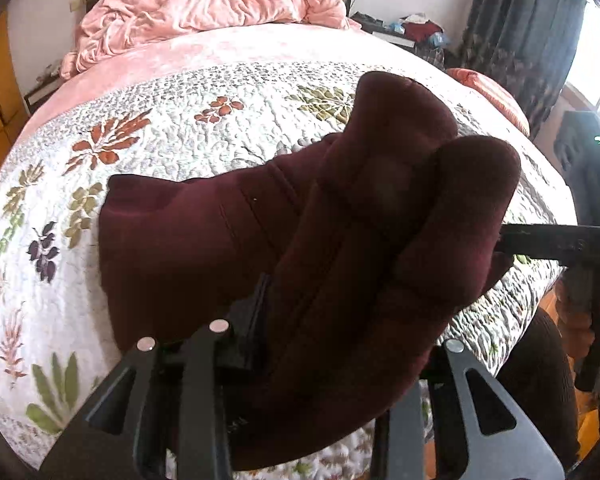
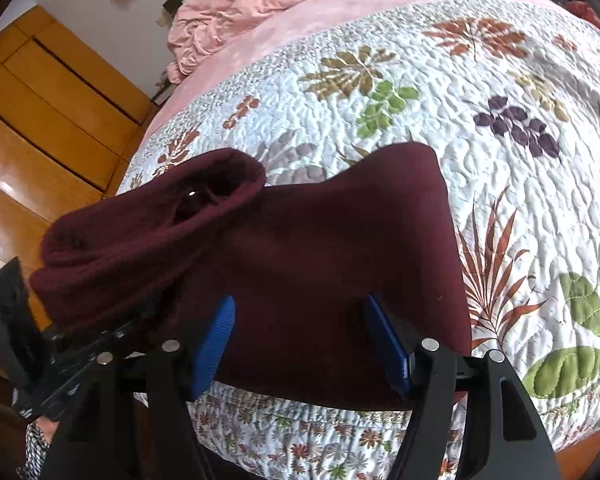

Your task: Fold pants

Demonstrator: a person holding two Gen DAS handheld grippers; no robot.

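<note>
a: left wrist view first. nearest the lens is a thick roll of the maroon pants (image 1: 340,280), draped right over my left gripper (image 1: 320,352). cloth hides the fingertips, so i cannot tell if the jaws are spread or pinching.

b: where's the rest of the garment?

a: it runs away from the lens and lies flat on the floral quilt (image 1: 180,120) toward the left of frame. a bunched lobe stands up at centre right. my right gripper (image 1: 556,240) comes in from the right edge, its dark finger touching the cloth's edge.

b: background?

a: crumpled pink blanket (image 1: 204,4) at the head of the bed, dark curtain (image 1: 528,32) by the window on the right.

b: right wrist view?

a: nearest are my two blue pads (image 2: 220,340), spread wide apart. right gripper (image 2: 304,344) jaws are spread, with the near edge of the pants (image 2: 320,248) lying in the gap between them. not pinching, pads are clear of each other.

b: and the fabric there?

a: flat panel on the quilt (image 2: 480,80) near the bed's edge. at left it rises into a rolled bundle over the left gripper (image 2: 100,344), whose black frame pokes out below. its tips are buried here too. wooden wardrobe (image 2: 52,112) sits behind at left.
</note>
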